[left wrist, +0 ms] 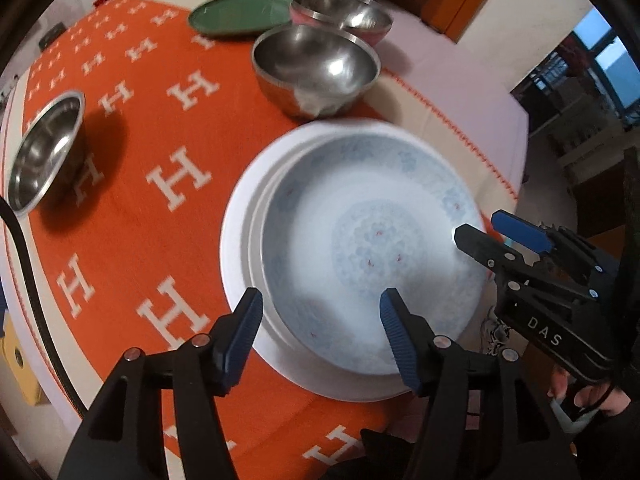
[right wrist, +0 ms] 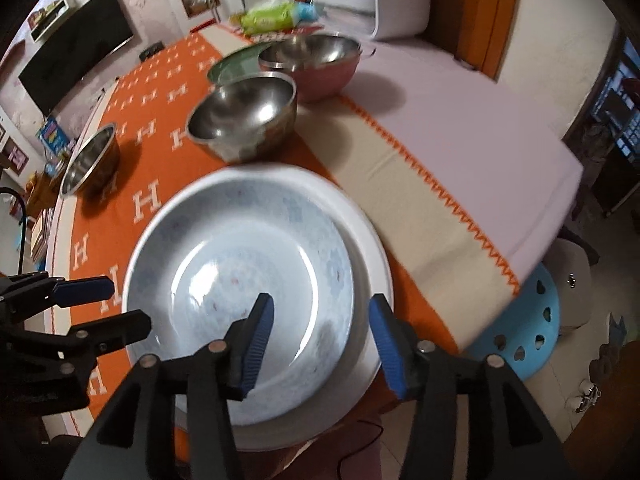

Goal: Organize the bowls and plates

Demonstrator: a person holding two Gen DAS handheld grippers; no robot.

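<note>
Pretty soft indoor light, kinda dim. Both fisheye views bend hard at the edges with black corners. The patterned plate (left wrist: 372,248) is smeared with motion blur, steel bowls (left wrist: 316,68) show glare, and the small bowl (left wrist: 44,152) throws a dark shadow.

Left gripper (left wrist: 322,312) angled steeply down, jaws apart; right gripper (right wrist: 322,316) likewise, jaws parted, gripping nothing

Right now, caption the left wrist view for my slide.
Patterned bowl nested in white plate on orange cloth, steel bowls behind.

Wall-mounted television (right wrist: 76,46), orange wooden door (right wrist: 476,12), blurry dark window (right wrist: 624,92), blue stool (right wrist: 520,320)
</note>
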